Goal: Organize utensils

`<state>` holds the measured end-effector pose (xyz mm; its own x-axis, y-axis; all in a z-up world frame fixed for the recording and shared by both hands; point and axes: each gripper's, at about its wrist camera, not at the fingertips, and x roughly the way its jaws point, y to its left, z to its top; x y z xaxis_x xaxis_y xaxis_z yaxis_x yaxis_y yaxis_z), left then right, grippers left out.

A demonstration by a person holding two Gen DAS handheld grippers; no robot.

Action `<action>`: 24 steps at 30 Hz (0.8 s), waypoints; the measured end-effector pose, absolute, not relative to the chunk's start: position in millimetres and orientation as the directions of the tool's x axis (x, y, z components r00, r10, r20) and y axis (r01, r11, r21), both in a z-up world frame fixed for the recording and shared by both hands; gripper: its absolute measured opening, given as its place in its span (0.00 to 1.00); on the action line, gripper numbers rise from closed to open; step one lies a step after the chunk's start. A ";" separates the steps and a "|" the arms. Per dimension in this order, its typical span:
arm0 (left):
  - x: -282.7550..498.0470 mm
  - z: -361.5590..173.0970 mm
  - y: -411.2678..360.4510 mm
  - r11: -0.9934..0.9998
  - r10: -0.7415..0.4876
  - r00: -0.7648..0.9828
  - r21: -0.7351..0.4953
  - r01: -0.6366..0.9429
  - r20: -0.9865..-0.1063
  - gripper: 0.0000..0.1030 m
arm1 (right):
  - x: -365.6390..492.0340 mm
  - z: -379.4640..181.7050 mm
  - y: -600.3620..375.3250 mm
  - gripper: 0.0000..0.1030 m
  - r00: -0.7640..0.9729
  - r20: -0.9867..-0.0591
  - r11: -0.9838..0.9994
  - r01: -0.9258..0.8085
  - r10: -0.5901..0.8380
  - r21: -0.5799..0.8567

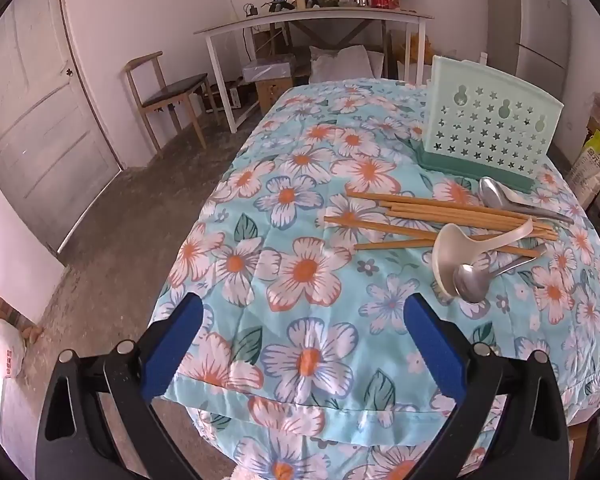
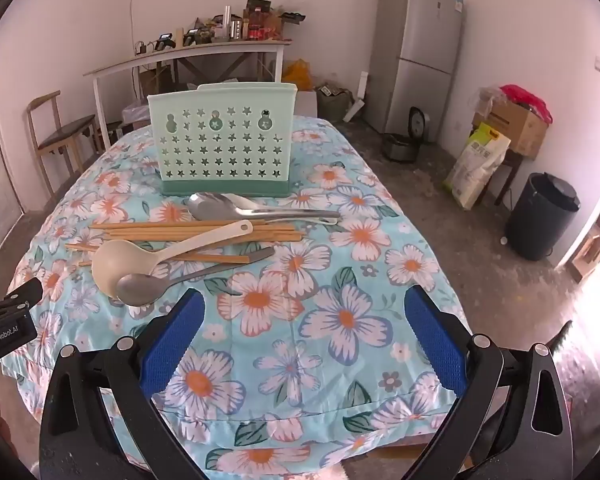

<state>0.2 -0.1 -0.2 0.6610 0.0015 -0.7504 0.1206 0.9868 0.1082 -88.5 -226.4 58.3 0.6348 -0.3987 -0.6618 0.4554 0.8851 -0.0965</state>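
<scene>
A pale green utensil holder (image 1: 488, 128) (image 2: 222, 140) with star cut-outs stands upright on the floral cloth. In front of it lie several wooden chopsticks (image 1: 440, 220) (image 2: 188, 230), a cream ladle (image 1: 452, 256) (image 2: 120, 262), a small metal spoon (image 1: 470, 280) (image 2: 140, 282) resting against the ladle's bowl, and larger metal spoons (image 1: 500, 196) (image 2: 228, 208) by the holder's base. My left gripper (image 1: 304, 320) hovers open over the cloth, left of and nearer than the pile. My right gripper (image 2: 304, 316) is open too, just short of the pile. Both are empty.
The table (image 2: 340, 360) is covered by a blue flowered quilt; its near edge drops off below the grippers. Part of the left gripper's black body (image 2: 8, 312) shows at the right wrist view's left edge. A chair (image 1: 168, 92), a white desk (image 1: 300, 20), a fridge (image 2: 420, 48) and a bin (image 2: 540, 216) stand around.
</scene>
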 end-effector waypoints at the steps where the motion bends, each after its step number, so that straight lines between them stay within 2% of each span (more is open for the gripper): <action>1: 0.1 0.0 -0.1 0.987 0.001 0.662 0.108 0.121 -0.749 0.96 | -88.4 58.8 -226.4 0.93 0.636 -0.662 0.886 0.455 -0.397 -0.094; 24: 1.8 -2.0 3.7 0.986 0.003 0.666 0.113 0.122 -0.746 0.96 | -89.9 63.3 -228.1 0.93 0.613 -0.658 0.871 0.473 -0.437 -0.138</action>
<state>1.8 3.7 -2.0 0.6660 0.0029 -0.7460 0.1224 0.9860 0.1131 -89.9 -228.1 63.3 0.6129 -0.4367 -0.6585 0.4725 0.8705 -0.1375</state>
